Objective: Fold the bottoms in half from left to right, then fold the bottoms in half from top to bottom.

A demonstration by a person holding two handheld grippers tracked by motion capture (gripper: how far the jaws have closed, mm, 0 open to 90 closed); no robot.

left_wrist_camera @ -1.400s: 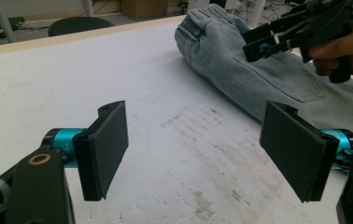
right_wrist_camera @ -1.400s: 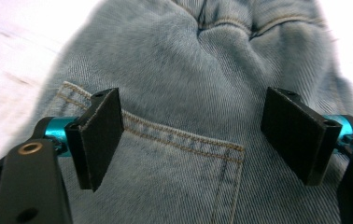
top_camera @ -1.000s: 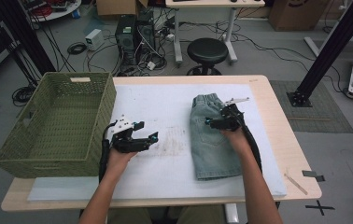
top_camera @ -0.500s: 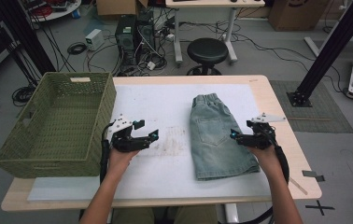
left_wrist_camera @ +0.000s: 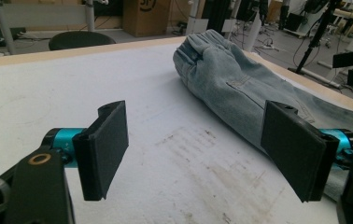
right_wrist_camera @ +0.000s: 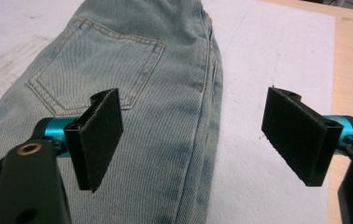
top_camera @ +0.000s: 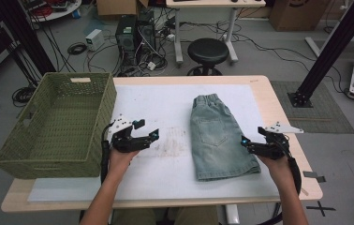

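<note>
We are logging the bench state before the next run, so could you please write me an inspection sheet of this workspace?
Surface: wooden table under a white mat, smudged at its middle.
Job's things: folded denim shorts flat on the mat; empty green basket at the left edge.
Clutter: tape scraps at the right corner.
Grippers: left gripper open over the mat; right gripper open at the shorts' right edge.
Cables: black cable along the left forearm.
Surroundings: stool, computer towers, floor wiring.
</note>
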